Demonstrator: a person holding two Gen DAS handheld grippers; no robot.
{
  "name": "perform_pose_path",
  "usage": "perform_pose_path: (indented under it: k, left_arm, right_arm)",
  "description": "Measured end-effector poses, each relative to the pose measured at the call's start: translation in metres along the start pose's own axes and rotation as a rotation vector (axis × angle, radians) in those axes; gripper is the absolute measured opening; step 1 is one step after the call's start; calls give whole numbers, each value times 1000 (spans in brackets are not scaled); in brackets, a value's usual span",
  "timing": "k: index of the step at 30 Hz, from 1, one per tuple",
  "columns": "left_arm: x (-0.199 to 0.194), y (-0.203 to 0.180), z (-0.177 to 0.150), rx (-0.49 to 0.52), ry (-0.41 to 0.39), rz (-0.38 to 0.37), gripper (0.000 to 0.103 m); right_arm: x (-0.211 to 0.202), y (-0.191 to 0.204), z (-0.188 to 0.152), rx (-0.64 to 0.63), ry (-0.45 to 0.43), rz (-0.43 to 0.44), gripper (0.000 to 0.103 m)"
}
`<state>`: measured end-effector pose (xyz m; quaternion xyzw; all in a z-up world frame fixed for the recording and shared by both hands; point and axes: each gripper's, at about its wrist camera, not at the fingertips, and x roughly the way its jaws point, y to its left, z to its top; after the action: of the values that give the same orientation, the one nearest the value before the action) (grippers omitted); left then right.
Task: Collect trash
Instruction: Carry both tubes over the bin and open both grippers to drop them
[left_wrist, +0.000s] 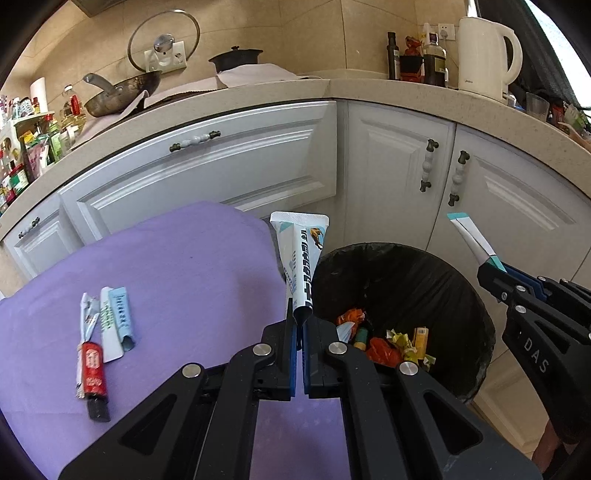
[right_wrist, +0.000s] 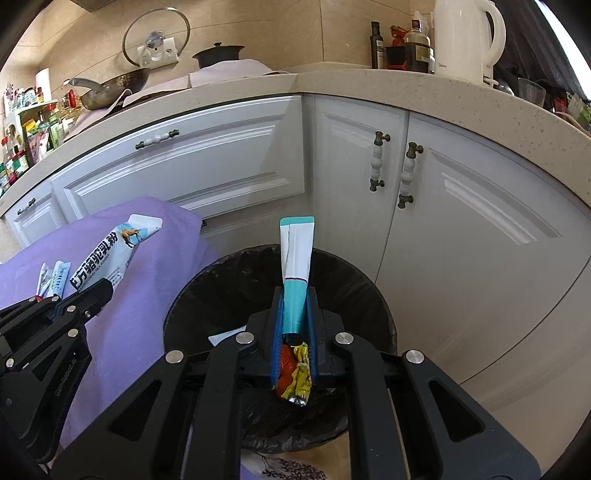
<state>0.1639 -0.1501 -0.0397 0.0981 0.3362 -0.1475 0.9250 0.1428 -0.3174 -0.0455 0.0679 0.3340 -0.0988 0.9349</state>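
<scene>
Now sachet (left_wrist: 301, 264) in left hand-held gripper (left_wrist: 300, 325) (pinched)

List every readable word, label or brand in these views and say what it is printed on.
"DAS": right claw, on its body.
"万瑙驼乳粉": sachet in the left claw, first characters uncertain.
"Midea": kettle, faint, probably.
Small print on the cloth's sachets, red wrapper, teal sachet and counter bottles: too small to read.

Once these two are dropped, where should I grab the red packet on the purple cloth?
Take the red packet across its narrow width at the red middle, coming straight down from above. It lies flat, long axis running away from the camera, and the pale sachets crowd its far end; the near end is clearer.
</scene>
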Motion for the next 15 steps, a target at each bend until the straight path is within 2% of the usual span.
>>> perform_pose_path:
  k: [15]
  left_arm:
    - [27, -15, 12, 17, 36, -20, 5]
  right_arm:
    - [29, -17, 0, 39, 39, -22, 13]
